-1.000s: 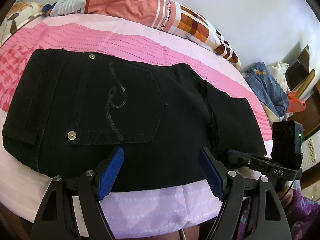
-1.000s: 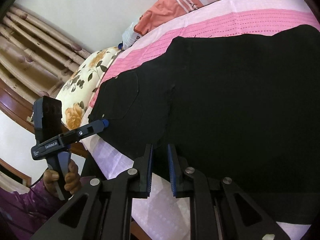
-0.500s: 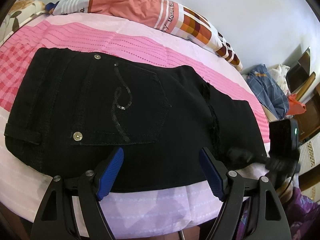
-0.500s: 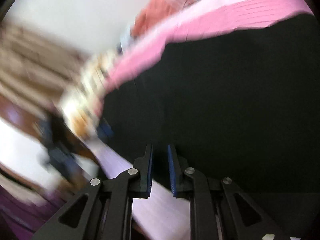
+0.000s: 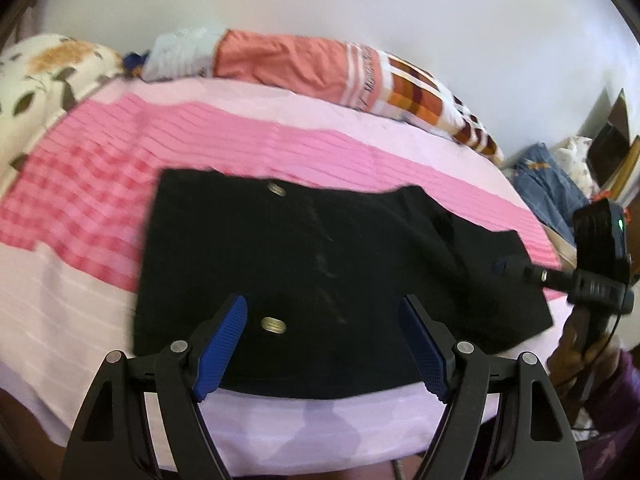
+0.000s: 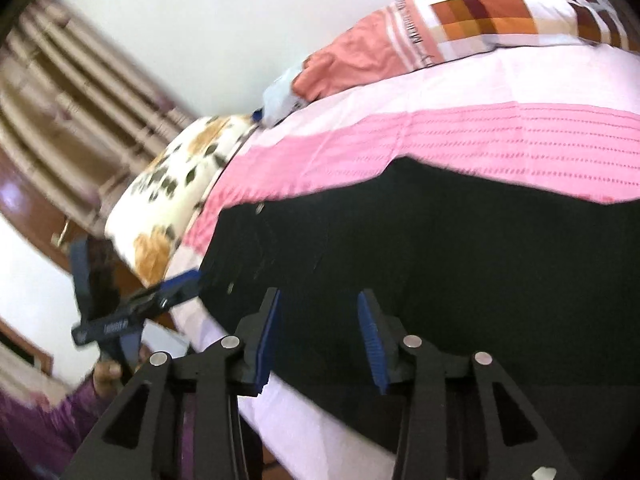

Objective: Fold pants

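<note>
Black pants (image 5: pixel 320 264) lie folded flat on the pink bed sheet (image 5: pixel 224 148), back pocket with metal studs facing up. They also fill the right wrist view (image 6: pixel 460 264). My left gripper (image 5: pixel 324 344) is open and empty, just above the near edge of the pants. My right gripper (image 6: pixel 318 340) is open and empty, over the near edge of the pants. The right gripper also shows in the left wrist view (image 5: pixel 516 266), at the pants' right end. The left gripper shows in the right wrist view (image 6: pixel 184 284), at the pants' left corner.
A rolled orange and checked blanket (image 5: pixel 340 68) lies along the far side of the bed by the wall. A floral pillow (image 6: pixel 172 196) lies at the head end. Clothes and furniture (image 5: pixel 560 184) stand past the bed's right end. The bed's near edge (image 5: pixel 320 432) is close below the grippers.
My right gripper has opened from shut. Both grippers have pulled back and up from the pants. The pants lie where they were.
</note>
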`<state>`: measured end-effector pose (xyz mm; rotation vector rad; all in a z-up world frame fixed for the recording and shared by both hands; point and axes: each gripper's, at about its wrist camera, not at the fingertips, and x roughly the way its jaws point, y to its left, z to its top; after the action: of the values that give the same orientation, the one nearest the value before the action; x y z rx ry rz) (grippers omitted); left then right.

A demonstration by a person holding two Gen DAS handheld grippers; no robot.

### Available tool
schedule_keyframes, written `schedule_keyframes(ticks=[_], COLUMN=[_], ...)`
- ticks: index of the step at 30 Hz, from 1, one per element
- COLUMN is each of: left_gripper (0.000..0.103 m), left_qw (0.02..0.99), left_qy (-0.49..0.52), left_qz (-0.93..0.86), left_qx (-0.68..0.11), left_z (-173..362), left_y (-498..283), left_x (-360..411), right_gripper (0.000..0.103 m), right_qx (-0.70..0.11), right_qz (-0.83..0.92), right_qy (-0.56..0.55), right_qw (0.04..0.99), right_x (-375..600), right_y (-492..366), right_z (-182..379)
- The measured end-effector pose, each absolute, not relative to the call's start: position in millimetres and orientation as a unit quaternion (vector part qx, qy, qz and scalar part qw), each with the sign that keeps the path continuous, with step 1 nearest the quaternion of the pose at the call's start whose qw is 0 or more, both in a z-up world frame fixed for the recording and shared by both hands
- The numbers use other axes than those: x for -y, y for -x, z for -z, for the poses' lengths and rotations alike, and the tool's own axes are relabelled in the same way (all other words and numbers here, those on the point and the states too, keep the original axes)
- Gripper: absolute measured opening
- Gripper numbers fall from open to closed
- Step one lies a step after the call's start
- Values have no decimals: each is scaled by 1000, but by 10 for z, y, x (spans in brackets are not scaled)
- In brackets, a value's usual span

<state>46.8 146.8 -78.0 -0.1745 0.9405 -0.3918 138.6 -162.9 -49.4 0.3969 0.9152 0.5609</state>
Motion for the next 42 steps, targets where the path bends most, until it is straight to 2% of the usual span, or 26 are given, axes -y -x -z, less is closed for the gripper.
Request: schedule_keyframes(ticks=[4,9,14,22,38,42], left_gripper=[78,78,78,78,78,82], left_qw=[880,884,889,894,886,872], left_qy=[76,64,24,-55,-58,-25], left_qz=[157,126,99,75,80,127], left_qx=[-443,-445,-447,-438,-453,-471], left_z=[738,781,820,898,1090,1185], left_y=[-533,-611,-677,-721,-876,-966], left_x=[-1714,-1939,-2017,-1945,-2032,-2083], right_gripper=[39,42,43,48,55,56], right_qx=[-433,-499,-444,-468,-506,-509], right_qz=[-229,-168,-185,-210,-214,-212], right_qy=[-194,-149,-194,-193,-202,-207], right_qw=[850,837,855,837,811,808], right_x=[1696,1607,1597,1264,1090,1085], right_y=[-1655,-1930,-1792,-1710,-1674,-1671], right_z=[528,914,693,734,974,996])
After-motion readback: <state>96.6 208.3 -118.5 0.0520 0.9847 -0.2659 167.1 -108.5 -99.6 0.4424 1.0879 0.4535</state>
